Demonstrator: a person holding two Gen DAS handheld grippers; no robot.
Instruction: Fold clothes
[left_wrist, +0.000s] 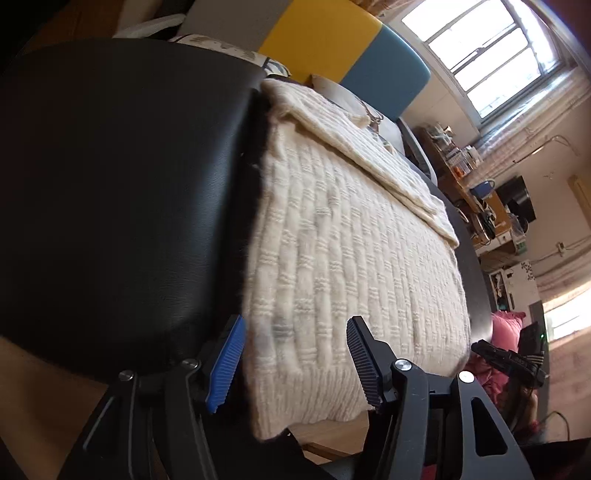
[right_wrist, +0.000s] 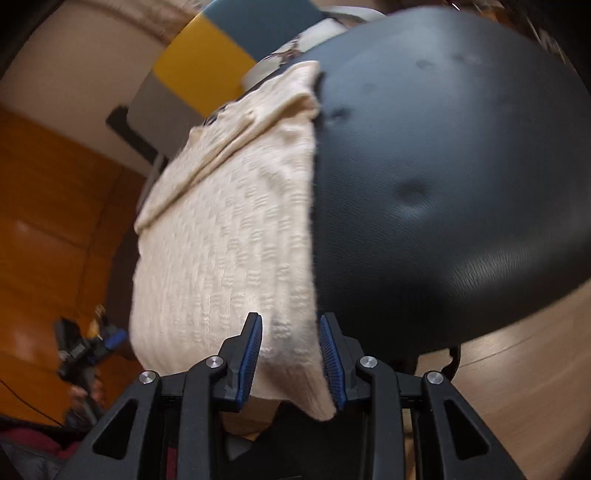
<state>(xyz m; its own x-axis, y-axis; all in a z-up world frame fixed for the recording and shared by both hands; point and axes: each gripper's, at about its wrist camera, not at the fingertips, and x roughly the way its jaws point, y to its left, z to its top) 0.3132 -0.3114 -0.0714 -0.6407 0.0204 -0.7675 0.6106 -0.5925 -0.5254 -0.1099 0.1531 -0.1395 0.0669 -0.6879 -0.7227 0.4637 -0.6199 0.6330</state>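
A cream knitted sweater (left_wrist: 343, 236) lies folded on a black padded seat (left_wrist: 122, 192), its basket-weave front up and a sleeve (left_wrist: 369, 147) laid across its far part. In the left wrist view the sweater covers the seat from 12 o'clock down to 6 o'clock, and its ribbed hem hangs over the near edge.

The left hand-held gripper (left_wrist: 295, 363) sits at that hem with its jaws apart; the blue pad (left_wrist: 227, 365) stands at the sweater's left edge and the dark pad (left_wrist: 364, 363) over the knit, neither visibly pressing on the cloth, which lies between and below them.

In the right wrist view the sweater (right_wrist: 225, 236) runs from 12 o'clock to 6 o'clock, with bare black seat (right_wrist: 443, 184) at 3 o'clock. The right hand-held gripper (right_wrist: 291, 360) stands partly apart with the sweater's near right corner between its pads; whether they pinch the cloth I cannot tell.

At 8 o'clock in this view, blurred, the left hand-held gripper shows in a person's hand (right_wrist: 83, 395). A yellow and blue panel (left_wrist: 343, 40) stands beyond the seat, and a window (left_wrist: 487, 48) at 1 o'clock.
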